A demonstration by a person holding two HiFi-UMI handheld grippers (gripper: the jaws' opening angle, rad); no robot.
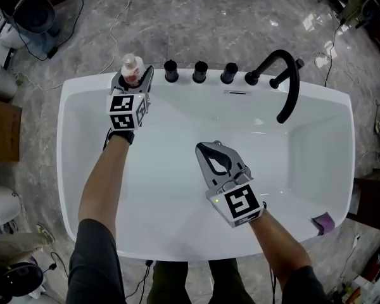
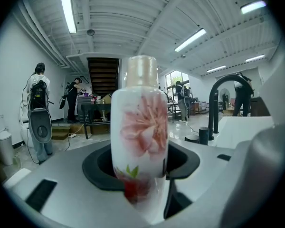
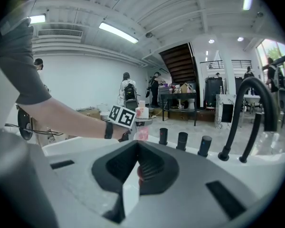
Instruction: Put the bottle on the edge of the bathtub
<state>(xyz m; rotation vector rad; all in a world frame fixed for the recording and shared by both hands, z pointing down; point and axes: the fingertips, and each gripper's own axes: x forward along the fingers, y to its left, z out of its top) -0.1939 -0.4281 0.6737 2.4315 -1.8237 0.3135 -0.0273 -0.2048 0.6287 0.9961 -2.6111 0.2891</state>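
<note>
A white bottle (image 1: 132,66) with a pink flower print and a beige cap stands upright in my left gripper (image 1: 134,76), which is shut on its lower body. It hangs over the far rim of the white bathtub (image 1: 82,86), left of the black knobs; I cannot tell whether its base touches the rim. In the left gripper view the bottle (image 2: 140,127) fills the middle, between the jaws of the left gripper (image 2: 142,179). My right gripper (image 1: 210,147) hovers over the tub's inside, jaws together and holding nothing. The right gripper view shows the bottle (image 3: 141,112) far off.
Three black knobs (image 1: 199,71) and a tall curved black faucet (image 1: 286,84) line the far rim right of the bottle. A purple object (image 1: 324,222) lies on the near right rim. Cables and equipment ring the tub on the grey floor. People stand far back in the room.
</note>
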